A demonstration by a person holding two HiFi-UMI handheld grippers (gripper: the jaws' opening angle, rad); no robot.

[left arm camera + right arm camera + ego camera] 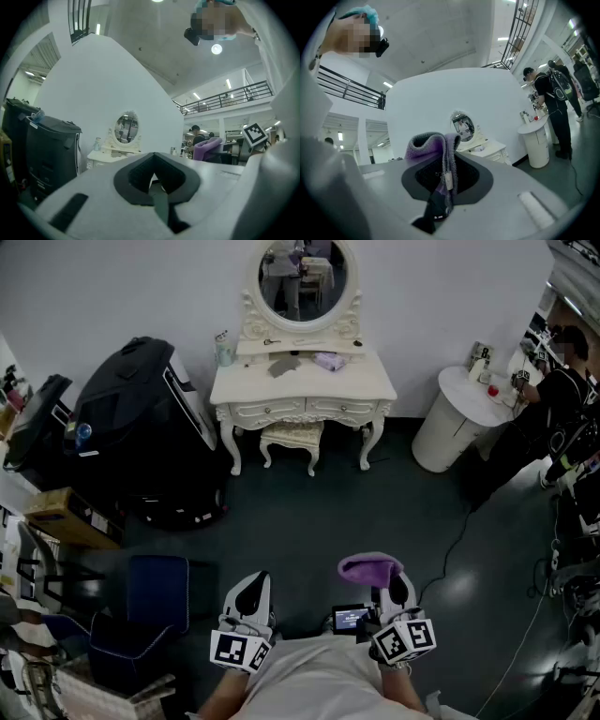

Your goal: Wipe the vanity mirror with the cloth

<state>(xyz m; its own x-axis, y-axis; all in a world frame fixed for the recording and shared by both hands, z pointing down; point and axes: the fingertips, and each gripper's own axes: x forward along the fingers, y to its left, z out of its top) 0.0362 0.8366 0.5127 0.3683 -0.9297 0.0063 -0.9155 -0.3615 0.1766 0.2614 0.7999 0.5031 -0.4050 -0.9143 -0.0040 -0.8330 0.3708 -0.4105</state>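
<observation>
I'm holding both grippers low at 6 o'clock over the dark floor (309, 521). The right hand-held gripper (394, 594) is clamping the purple cloth (368, 567), and the left hand-held gripper (249, 589) is sitting closed on nothing. The vanity mirror (303, 279) is standing well off at 12 o'clock above its white tabletop (302, 385). There's a round white table (450, 432) sitting at 2 o'clock and black luggage (131, 409) at 10.

3 views toward distant vanity mirror (304, 277)

Purple cloth (370, 567), cream-framed vanity mirror (302, 279), cream dressing table (302, 387), dark grey floor (309, 521)
</observation>
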